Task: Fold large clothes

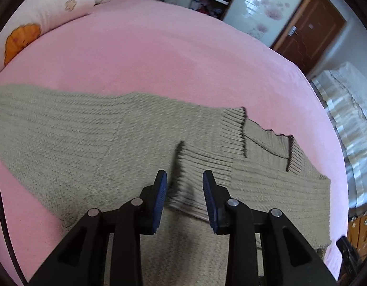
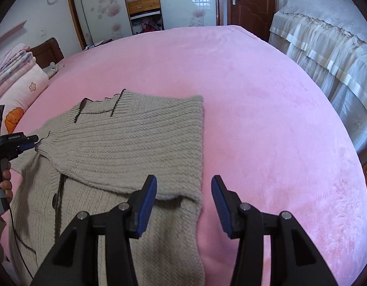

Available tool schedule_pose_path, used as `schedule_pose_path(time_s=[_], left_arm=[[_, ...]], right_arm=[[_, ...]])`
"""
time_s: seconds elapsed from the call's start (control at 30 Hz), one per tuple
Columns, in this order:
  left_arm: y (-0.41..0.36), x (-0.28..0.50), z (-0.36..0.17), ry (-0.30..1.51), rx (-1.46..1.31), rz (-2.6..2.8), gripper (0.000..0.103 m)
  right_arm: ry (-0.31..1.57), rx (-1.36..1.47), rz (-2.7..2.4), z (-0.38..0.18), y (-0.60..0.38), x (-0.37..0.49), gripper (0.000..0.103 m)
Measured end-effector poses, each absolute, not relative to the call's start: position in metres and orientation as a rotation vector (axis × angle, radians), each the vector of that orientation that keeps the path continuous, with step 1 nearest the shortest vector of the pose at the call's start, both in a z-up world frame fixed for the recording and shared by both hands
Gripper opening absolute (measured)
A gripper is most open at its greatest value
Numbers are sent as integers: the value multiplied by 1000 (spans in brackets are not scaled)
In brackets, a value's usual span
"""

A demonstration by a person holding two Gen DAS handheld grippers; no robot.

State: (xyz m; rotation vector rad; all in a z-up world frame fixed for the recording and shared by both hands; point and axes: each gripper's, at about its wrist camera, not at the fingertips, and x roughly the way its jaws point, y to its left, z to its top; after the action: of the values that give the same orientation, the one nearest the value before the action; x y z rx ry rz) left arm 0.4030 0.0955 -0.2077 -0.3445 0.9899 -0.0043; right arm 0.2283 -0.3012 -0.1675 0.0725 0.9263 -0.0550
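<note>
A large beige knitted cardigan (image 1: 88,138) with dark trim lies flat on the pink bed (image 1: 159,54). One sleeve is folded across the body, its ribbed cuff (image 1: 197,181) lying between the open jaws of my left gripper (image 1: 184,178). In the right wrist view the cardigan (image 2: 135,138) lies at the left, the folded sleeve crossing it. My right gripper (image 2: 184,183) is open and empty above the cardigan's right edge. The left gripper (image 2: 28,143) shows at the far left, at the sleeve cuff (image 2: 43,146).
The pink bed cover (image 2: 266,119) stretches right and far of the cardigan. Pillows and folded blankets (image 2: 18,76) lie at the head of the bed. A fabric-covered piece of furniture (image 2: 326,35) stands at the right. A wardrobe (image 2: 145,2) and a brown door (image 2: 250,2) stand behind.
</note>
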Motion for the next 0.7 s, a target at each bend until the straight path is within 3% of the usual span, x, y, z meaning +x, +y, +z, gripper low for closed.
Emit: schedule_pose_path(time_s=[0.07, 0.17, 0.37, 0.43, 0.7], left_arm=[[80, 402, -202, 975, -313, -41, 29], [55, 403, -199, 973, -259, -93, 29], [32, 418, -237, 1084, -145, -46, 29], [39, 422, -249, 1112, -147, -27, 30], [25, 434, -249, 1138, -94, -8, 31]], right_arm=[[943, 52, -39, -173, -291, 237, 28], [974, 35, -15, -186, -275, 250, 20], [1045, -2, -53, -217, -269, 260, 19], [1053, 5, -62, -222, -274, 260, 15], [1062, 16, -63, -214, -278, 256, 13]])
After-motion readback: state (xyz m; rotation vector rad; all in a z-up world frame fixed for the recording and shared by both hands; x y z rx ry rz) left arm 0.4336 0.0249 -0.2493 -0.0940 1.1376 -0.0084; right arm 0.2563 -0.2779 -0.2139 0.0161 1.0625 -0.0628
